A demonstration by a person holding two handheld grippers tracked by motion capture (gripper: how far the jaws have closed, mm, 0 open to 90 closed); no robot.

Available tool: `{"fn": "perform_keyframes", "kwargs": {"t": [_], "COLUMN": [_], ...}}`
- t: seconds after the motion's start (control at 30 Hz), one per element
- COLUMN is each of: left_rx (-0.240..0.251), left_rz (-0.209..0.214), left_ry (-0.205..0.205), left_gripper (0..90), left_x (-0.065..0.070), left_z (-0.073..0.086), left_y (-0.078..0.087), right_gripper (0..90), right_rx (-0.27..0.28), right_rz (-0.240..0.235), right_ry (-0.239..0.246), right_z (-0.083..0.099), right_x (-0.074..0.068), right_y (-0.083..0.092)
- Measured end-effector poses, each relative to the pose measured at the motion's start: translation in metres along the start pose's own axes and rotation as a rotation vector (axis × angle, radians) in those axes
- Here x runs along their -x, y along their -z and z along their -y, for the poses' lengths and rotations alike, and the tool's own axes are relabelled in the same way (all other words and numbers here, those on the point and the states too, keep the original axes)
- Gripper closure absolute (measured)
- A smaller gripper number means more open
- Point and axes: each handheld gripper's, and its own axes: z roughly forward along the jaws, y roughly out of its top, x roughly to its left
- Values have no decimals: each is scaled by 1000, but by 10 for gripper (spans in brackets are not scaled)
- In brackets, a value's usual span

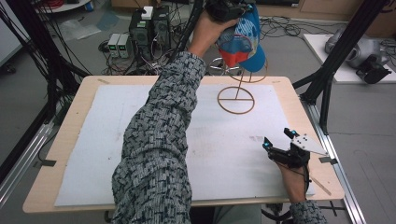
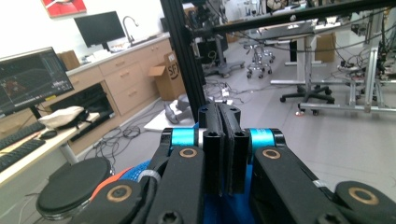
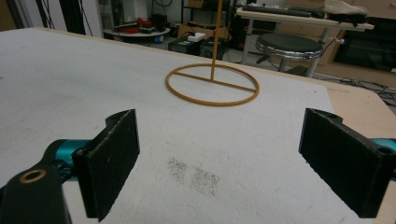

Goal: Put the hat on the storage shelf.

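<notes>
I see the wooden table (image 1: pixel 70 135) covered almost edge to edge by a white mat (image 1: pixel 116 140). My left arm, in a patterned sleeve (image 1: pixel 159 140), reaches across the mat past the far edge. Near the far right corner stands a thin wire stand (image 1: pixel 236 99), its ring base flat on the mat. Above its top hangs a blue and red cap (image 1: pixel 243 39), lifted clear of the table beyond the far edge. The left gripper (image 1: pixel 226 9) is up there at the cap, its jaws pressed together with blue fabric showing just below them in the left gripper view. The right gripper (image 1: pixel 280 142) rests near the right edge, jaws spread wide, clasping nothing.
</notes>
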Motion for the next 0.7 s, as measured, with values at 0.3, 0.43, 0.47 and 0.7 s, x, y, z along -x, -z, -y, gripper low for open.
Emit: {"fn": "perform_keyframes", "kwargs": {"t": [0.3, 0.43, 0.47, 0.7], "left_rx": [-42, -61, -66, -108], "left_rz": [25, 30, 29, 27], "left_ry": [17, 17, 17, 15], "left_gripper": [878, 878, 878, 878], "left_x": [-4, -5, -5, -6], "left_z": [17, 23, 25, 36], "left_y": [-14, -20, -22, -31], "right_gripper": [116, 116, 116, 116], "right_rx": [0, 0, 0, -1], "right_rz": [-2, -2, -2, 1], "right_ry": [-1, 5, 5, 0], "right_z": [1, 1, 1, 1], "right_x": [0, 0, 0, 1], "right_y": [1, 2, 2, 5]}}
